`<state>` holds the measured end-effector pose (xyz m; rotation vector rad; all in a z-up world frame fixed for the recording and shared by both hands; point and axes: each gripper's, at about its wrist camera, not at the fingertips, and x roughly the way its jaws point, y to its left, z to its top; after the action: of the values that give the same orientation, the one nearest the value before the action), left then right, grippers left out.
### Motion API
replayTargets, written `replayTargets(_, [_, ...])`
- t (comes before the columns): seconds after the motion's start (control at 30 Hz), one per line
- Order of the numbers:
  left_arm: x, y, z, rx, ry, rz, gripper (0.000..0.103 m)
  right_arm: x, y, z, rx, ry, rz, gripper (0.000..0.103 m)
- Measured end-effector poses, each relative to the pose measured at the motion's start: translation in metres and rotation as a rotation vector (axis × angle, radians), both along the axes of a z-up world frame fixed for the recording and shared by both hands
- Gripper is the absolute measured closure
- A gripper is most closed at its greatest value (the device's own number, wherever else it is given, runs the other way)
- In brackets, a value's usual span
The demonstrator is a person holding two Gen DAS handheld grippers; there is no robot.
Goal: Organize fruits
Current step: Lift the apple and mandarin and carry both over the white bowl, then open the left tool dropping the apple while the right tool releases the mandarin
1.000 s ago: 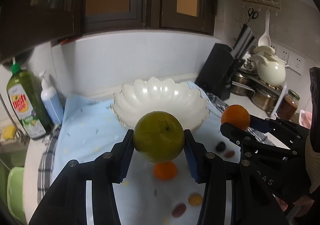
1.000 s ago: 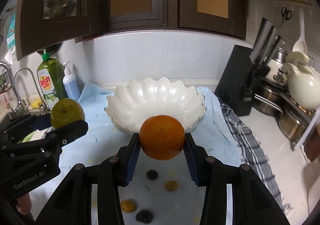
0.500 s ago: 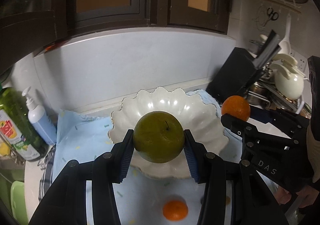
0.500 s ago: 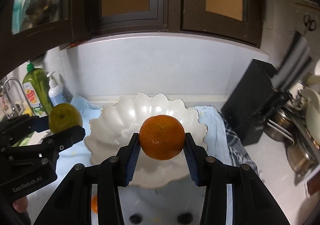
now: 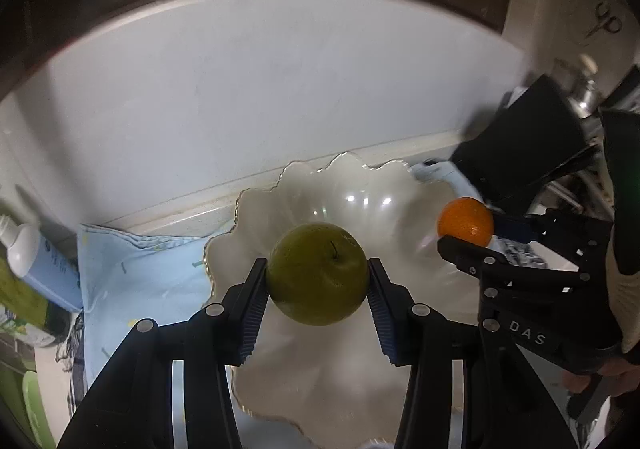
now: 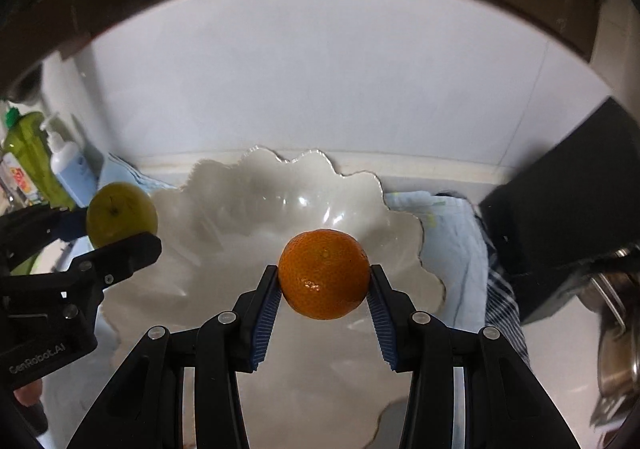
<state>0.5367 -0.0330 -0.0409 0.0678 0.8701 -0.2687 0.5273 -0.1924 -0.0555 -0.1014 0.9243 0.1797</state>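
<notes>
Left claw [image 5: 317, 291] clamped on green apple [image 5: 317, 273], pads pressing its left and right sides at the widest part, stem facing up toward the camera. Right claw [image 6: 323, 285] clamped on orange [image 6: 323, 274], same side-to-side pinch across the middle. Both fruits hang above the white scalloped bowl [image 6: 280, 185]: apple over the bowl's left half, orange over its right half, neither touching the bowl. Bowl looks empty inside as far as the views show. Bowl sits on a light blue cloth [image 5: 132, 265] on the surface. Soap bottle [image 5: 36, 269] off to the bowl's left, black knife block [image 6: 568, 233] to its right.

Handling, my read: apple is firm, smooth, waxy-looking, fairly heavy for its size, so it could slip if the pinch sits off the equator; current hold looks centred. Orange has a pebbled skin, better grip, slightly soft, so too much squeeze could dent it. Both are round and will likely roll on release. Bowl looks like glossy ceramic or glass, hard and chippable, rim thin; fruit should probably be let go low inside, near the bowl's centre, not dropped from height.
</notes>
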Motion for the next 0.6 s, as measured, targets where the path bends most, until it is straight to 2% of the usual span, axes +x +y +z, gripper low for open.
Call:
replayTargets(0.13, [0.021,-0.005,-0.018,0.004,0.073,-0.007,0.055,0.019,0.0,-0.016,-0.008,0.052,0.01,0.058])
replayTargets(0.4, [0.046,-0.013,-0.048,0.067,0.16,-0.013,0.055,0.048,-0.005,-0.049,0.019,0.178,-0.006,0.058])
replayTargets(0.6, [0.057,-0.02,-0.064,0.112,0.205,-0.015,0.055,0.052,-0.004,-0.061,0.02,0.215,-0.005,0.058])
